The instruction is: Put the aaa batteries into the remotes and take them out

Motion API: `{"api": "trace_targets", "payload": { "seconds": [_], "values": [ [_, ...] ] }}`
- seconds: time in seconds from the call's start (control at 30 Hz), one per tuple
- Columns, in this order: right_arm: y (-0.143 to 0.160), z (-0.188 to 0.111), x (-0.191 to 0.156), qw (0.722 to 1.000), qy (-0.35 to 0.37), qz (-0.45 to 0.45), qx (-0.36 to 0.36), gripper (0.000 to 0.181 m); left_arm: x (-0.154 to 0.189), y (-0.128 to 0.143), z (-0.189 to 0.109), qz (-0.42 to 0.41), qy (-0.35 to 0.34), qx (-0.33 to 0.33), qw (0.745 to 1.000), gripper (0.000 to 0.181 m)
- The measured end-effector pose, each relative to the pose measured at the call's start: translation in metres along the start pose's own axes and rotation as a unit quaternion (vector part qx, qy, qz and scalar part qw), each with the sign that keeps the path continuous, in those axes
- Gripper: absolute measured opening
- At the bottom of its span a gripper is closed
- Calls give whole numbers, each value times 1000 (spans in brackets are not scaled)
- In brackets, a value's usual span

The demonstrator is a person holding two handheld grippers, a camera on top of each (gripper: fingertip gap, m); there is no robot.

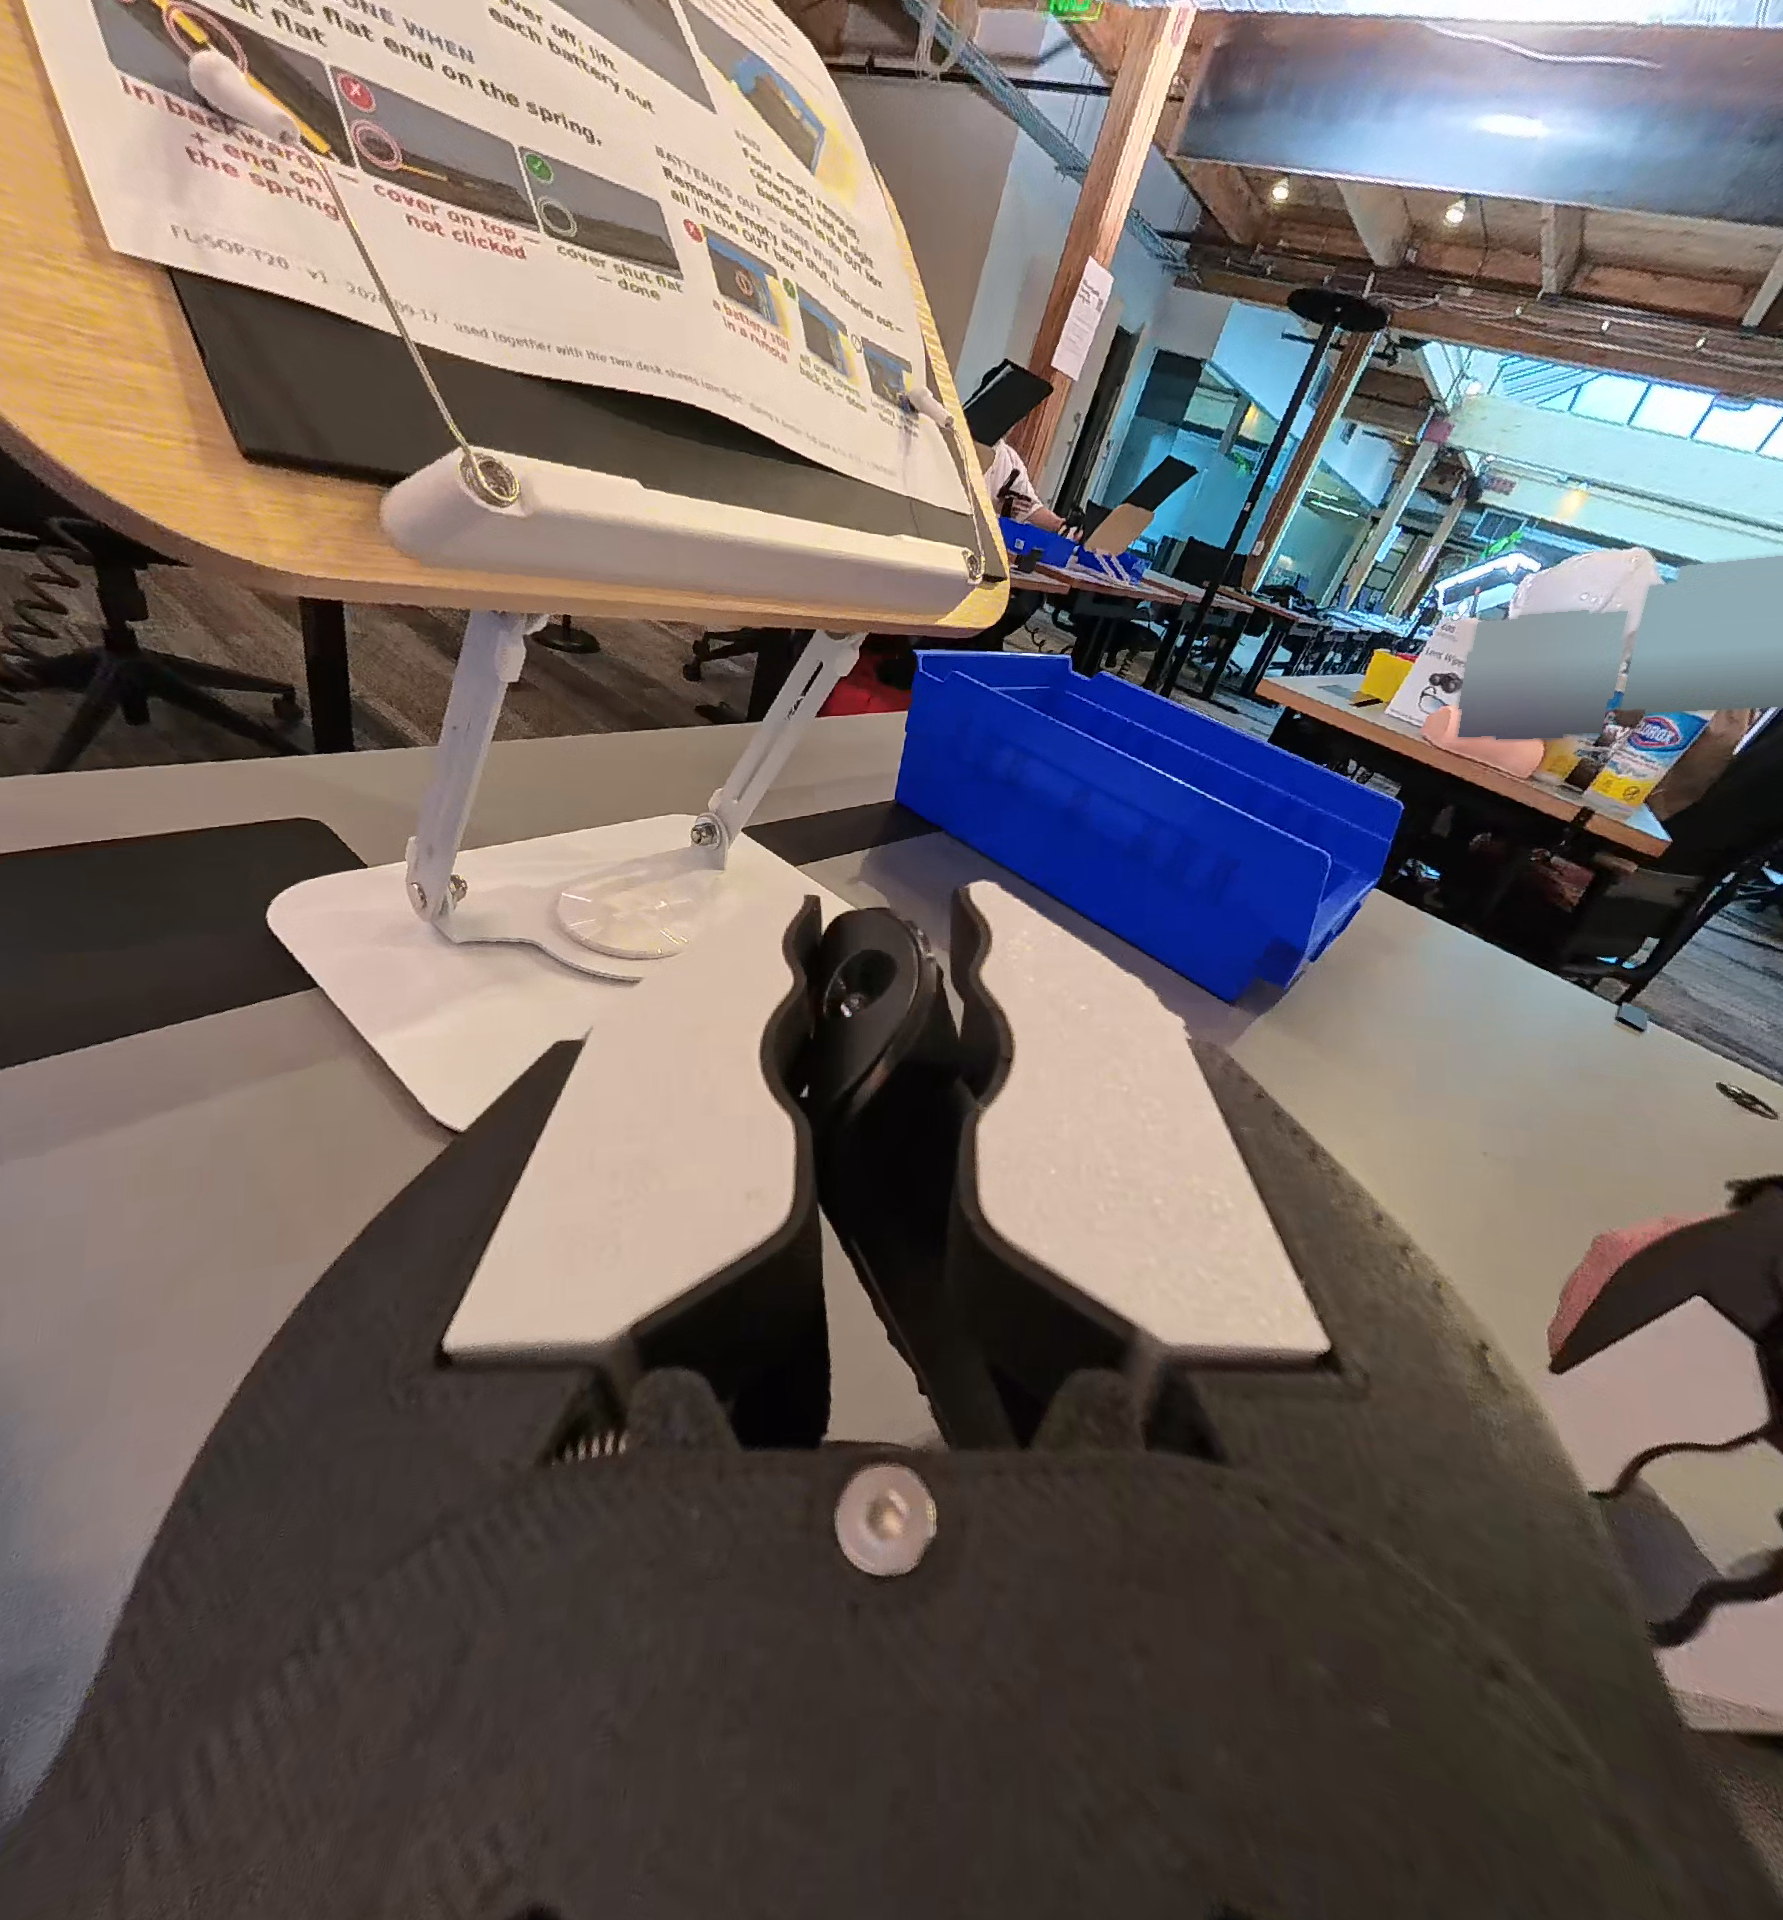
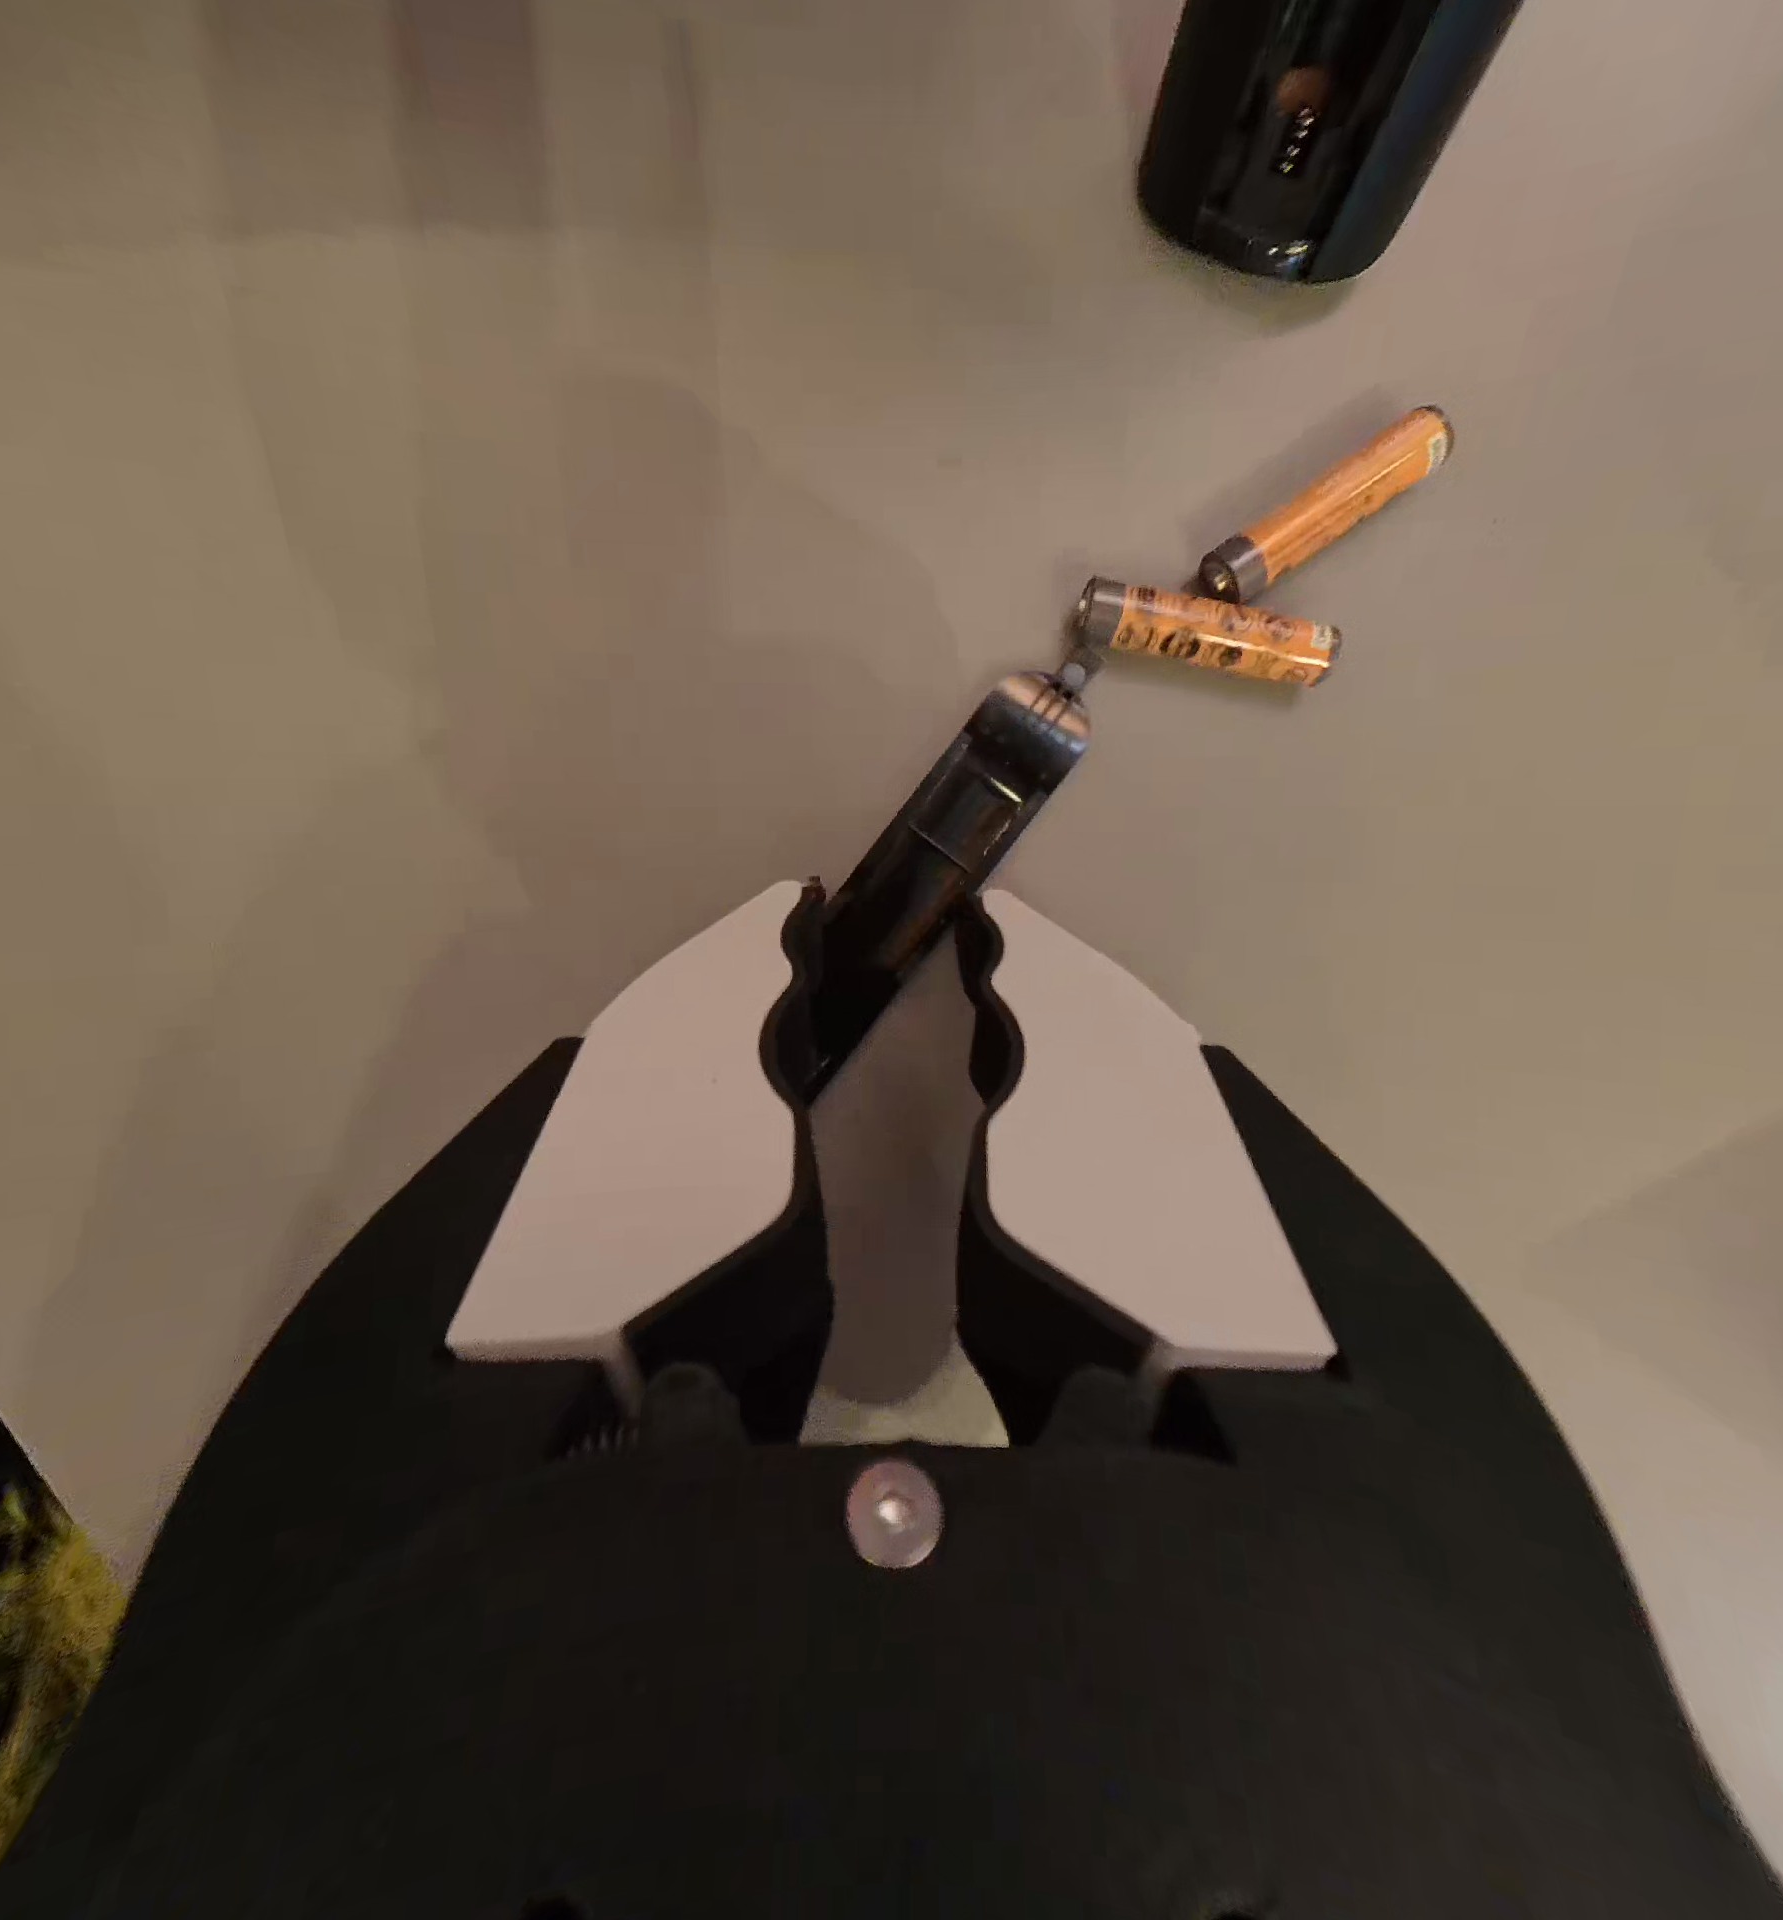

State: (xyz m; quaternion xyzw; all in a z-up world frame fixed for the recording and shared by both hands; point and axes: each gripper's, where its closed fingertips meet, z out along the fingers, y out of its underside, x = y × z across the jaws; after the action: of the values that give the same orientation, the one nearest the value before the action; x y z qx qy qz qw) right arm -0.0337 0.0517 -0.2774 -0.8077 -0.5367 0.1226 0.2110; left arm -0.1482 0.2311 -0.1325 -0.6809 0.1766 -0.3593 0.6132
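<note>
I'm pinching a remote in the left claw and a black strip in the right claw, going gently because its tip is touching the nearer battery at mid-right of frame.

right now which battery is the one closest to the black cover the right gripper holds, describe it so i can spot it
Start on the grey table in the right wrist view, where the right gripper has its jaws shut on a black cover. Two orange batteries lie just past the cover's far tip. Yours is the nearer battery, lying almost crosswise with its grey end beside that tip; the other battery angles away toward the dark remote.
</note>
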Motion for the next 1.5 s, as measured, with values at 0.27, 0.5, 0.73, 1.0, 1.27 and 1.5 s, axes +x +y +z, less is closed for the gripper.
{"api": "trace_targets", "payload": {
  "seconds": [0.27,0.5,0.73,1.0,1.27,1.5],
  "values": [
    [18,-16,31,977,102,-184,-30,21,-5,1,-1,-14,0,4,1000,24],
    [20,-23,43,925,232,-299,-32,24,-4,2,0,-12,0,2,1000,24],
    [38,-34,38,989,125,-80,-2,34,-5,5,2,-15,1,-1,1000,24],
    [50,-32,32,988,132,-78,9,27,-5,6,3,-16,2,-1,1000,24],
    [48,-26,34,997,54,0,57,0,-5,6,3,-16,3,0,1000,24],
    [29,-49,22,980,-120,90,130,0,-7,6,2,-23,5,1,1000,24]
  ]
}}
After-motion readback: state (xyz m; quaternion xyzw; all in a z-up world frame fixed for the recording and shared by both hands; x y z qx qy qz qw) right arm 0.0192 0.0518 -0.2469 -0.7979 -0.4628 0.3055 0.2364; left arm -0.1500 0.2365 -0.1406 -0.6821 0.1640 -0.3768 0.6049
